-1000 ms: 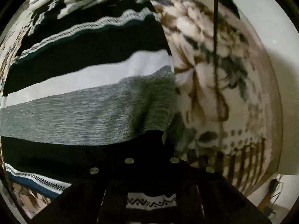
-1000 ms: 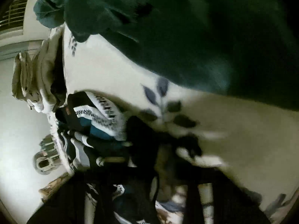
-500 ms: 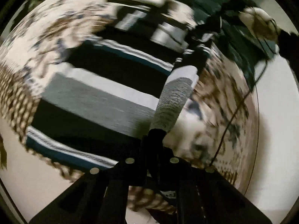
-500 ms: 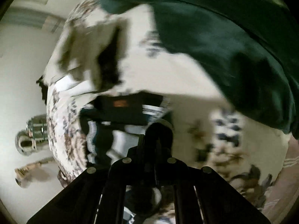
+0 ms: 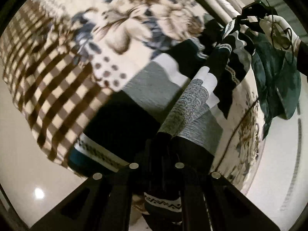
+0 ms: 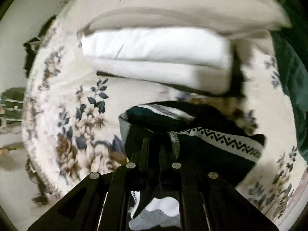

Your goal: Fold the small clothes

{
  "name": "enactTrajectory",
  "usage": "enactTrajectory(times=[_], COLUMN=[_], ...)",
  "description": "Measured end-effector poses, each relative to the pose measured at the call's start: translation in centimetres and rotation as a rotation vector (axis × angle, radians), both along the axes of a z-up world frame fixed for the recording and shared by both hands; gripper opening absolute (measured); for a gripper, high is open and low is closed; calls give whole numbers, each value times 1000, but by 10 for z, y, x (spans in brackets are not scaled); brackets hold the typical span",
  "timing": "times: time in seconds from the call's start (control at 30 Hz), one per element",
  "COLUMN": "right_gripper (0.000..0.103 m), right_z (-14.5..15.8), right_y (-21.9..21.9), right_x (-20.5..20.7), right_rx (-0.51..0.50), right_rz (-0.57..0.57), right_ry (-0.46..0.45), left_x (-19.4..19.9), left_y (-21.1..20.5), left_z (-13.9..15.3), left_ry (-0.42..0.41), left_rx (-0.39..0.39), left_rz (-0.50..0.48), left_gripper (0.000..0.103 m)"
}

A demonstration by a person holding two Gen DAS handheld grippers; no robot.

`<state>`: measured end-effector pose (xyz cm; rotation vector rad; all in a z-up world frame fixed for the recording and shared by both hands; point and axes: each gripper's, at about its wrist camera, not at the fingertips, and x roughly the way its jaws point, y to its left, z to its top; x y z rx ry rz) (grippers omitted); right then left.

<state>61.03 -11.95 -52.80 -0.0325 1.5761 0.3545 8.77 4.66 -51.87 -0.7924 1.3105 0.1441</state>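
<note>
Mid-fold: both grippers (image 5: 157, 146) (image 6: 156, 144) pinch the sweater (image 5: 154, 88) edge, lifted off the bed (image 6: 67, 105); folding over and flattening remain.

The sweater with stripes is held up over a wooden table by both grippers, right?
Not a table. The sweater hangs over a bed with a flowered blanket, as the right wrist view shows. Both grippers, left and right, do hold it.

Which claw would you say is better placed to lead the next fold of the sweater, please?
Probably the left claw: it pinches the sweater at its near edge, with the rest spread ahead on the bedspread. The right claw grips a bunched end near the pillow.
</note>
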Motion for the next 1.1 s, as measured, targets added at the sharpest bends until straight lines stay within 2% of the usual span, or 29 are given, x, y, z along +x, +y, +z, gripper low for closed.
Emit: enactTrajectory(times=[0.17,0.23,0.27,0.3,0.33,0.37,0.4,0.43,0.53,0.6,0.67,0.77,0.8,0.83,0.87,0.9,0.93,1.03,1.1], right_gripper=[8,10,14,27,33,45,48,48,50,51,51,51,51,51,49,26,12,9,9], right_z=[-40,-49,-48,-43,-34,-26,-13,-1,30,32,16,-29,-47,-62,-76,-86,-90,-84,-81], right_y=[48,51,49,48,45,43,38,33,1,-31,-67,-114,-127,-136,-144,-149,-154,-152,-154], right_x=[1,0,-3,-9,-18,-27,-43,-62,-138,-200,-269,-359,-388,-414,-440,-461,-483,-515,-517], right_rx=[-67,-51,-22,11,52,73,88,93,83,58,23,17,25,37,59,100,145,139,115], right_rz=[-32,-77,-102,-103,-90,-75,-41,-4,65,53,8,-125,-167,-204,-234,-263,-300,-267,-253], right_ry=[11,52,61,71,85,88,83,73,62,108,183,341,392,428,466,478,468,419,407], left_x=[5,7,6,3,1,-2,-5,-9,-15,-13,-6,6,8,9,7,5,3,-1,3], left_y=[37,51,59,66,70,77,82,87,98,95,86,62,52,43,37,32,31,32,35], left_z=[-27,-40,-45,-45,-45,-42,-39,-36,-27,-24,-26,-38,-41,-44,-46,-49,-50,-46,-37], left_ry=[30,49,49,46,50,54,55,52,40,31,30,50,60,63,55,73,75,110,152], left_rx=[-38,-106,-156,-195,-201,-197,-196,-203,-244,-245,-242,-226,-199,-156,-119,-85,-69,-44,-43], left_rz=[-35,-63,-68,-69,-74,-86,-90,-88,-80,-108,-149,-216,-242,-262,-276,-302,-310,-338,-367], left_gripper=[6,10,11,14,21,27,43,53,54,54,55,54,53,41,22,7,7,7,11])
